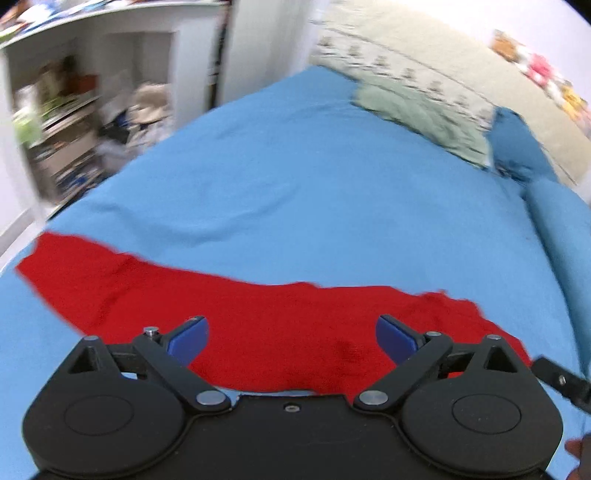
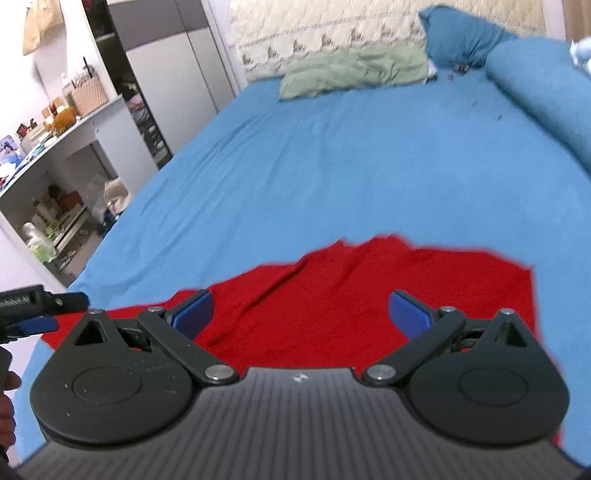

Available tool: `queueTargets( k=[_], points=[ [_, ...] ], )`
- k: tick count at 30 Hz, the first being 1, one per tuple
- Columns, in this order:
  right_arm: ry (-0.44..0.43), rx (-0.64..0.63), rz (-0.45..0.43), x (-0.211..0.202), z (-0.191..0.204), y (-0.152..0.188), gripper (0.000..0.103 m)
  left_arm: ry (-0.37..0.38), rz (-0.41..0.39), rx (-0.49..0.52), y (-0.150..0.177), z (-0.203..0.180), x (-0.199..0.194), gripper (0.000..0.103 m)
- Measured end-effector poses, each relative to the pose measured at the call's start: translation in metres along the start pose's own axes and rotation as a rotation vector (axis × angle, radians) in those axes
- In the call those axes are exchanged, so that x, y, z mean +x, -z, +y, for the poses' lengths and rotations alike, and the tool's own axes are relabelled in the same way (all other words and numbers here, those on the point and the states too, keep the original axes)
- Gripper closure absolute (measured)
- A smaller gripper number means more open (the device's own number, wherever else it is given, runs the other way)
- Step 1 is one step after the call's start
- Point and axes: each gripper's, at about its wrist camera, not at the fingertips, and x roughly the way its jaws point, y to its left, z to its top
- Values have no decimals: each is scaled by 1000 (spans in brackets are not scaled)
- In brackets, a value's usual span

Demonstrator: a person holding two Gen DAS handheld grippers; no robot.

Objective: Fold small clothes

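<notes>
A red garment (image 1: 258,314) lies spread flat on the blue bedsheet (image 1: 314,184), near the bed's front edge. My left gripper (image 1: 291,341) is open and empty, its blue pads just above the garment's near part. In the right wrist view the same red garment (image 2: 332,291) lies under my right gripper (image 2: 301,314), which is open and empty above it. The left gripper's tip (image 2: 37,306) shows at the left edge of the right wrist view, over the garment's left end. The garment's near edge is hidden behind both gripper bodies.
A green cloth (image 2: 351,72) and a blue pillow (image 2: 458,35) lie at the headboard (image 2: 314,26). A blue bolster (image 2: 546,96) runs along the bed's right side. White shelves (image 2: 62,192) with clutter stand left of the bed.
</notes>
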Motion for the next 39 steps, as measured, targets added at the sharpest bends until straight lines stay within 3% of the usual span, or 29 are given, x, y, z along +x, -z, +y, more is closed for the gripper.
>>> queueTargets(
  k=[6,11,14,17,20,26,27,28,29,34,39],
  points=[
    [-4,8,51,37,53,37,0,-71,-8,-112,1,104,19,4],
    [25,24,85,66,89,60,0,-94,-33,-179,6,172,41,12],
    [45,37,90,76,105,69,0,-122,-37,-205,11,198,51,19],
    [61,38,97,85,120,75,0,-173,-20,-248,17,221,63,33],
    [70,36,102,92,130,80,0,-166,-16,-284,21,236,71,45],
    [84,27,102,101,138,92,0,-181,-70,-235,14,238,80,55],
    [87,27,102,102,139,93,0,-190,-78,-229,13,237,82,68],
    [90,27,102,103,138,95,0,-208,-81,-218,11,235,85,90],
    [93,29,102,103,137,96,0,-210,-79,-211,9,234,88,97],
    [98,49,87,97,126,99,0,-207,-143,-180,-1,215,74,99],
    [95,100,39,80,99,93,0,-127,-249,-33,-17,146,43,99]
  ],
)
